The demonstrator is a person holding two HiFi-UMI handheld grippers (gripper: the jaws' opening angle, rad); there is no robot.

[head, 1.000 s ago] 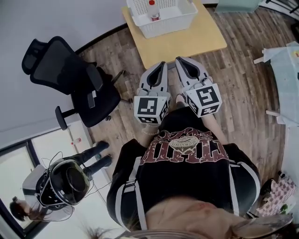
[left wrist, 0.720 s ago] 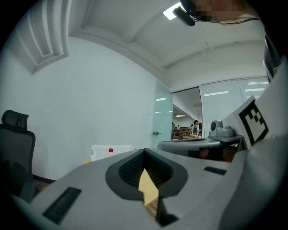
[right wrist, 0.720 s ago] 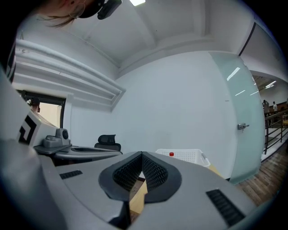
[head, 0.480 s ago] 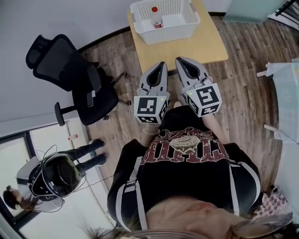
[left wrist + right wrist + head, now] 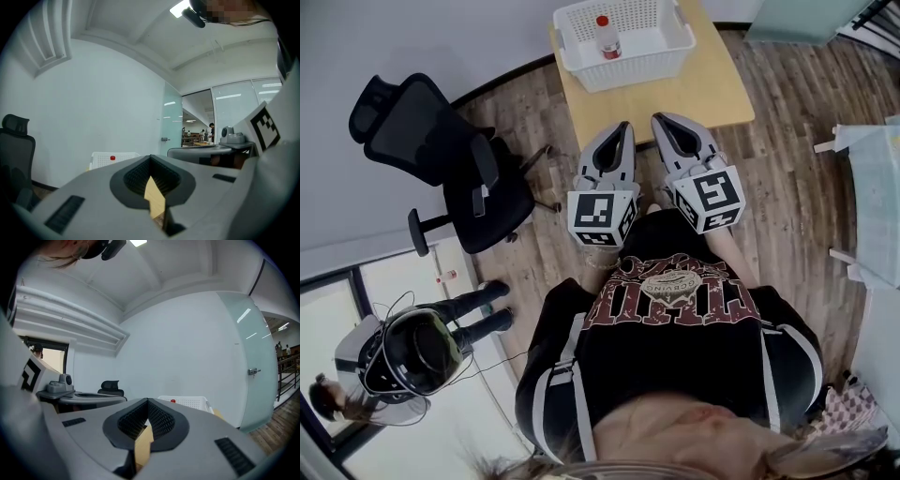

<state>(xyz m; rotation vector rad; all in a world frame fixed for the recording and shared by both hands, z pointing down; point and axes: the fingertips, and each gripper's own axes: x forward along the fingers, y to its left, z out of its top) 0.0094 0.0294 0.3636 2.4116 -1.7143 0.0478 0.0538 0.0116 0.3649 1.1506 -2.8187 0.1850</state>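
The left tongs (image 5: 623,127) and the right tongs (image 5: 662,120) are side by side, close in front of the person's chest, and both point to the far side. In each gripper view the two jaws are together at their tips, with nothing between them.

Just beyond the tips stands a low wooden worktop (image 5: 675,89); the tongs do not touch it. On its far part stands a white basket (image 5: 630,64), and in the basket a bottle with a red cap (image 5: 603,36) stands upright near the left wall. A black office chair (image 5: 441,155) stands on the wooden floor (image 5: 787,150), left of the worktop.
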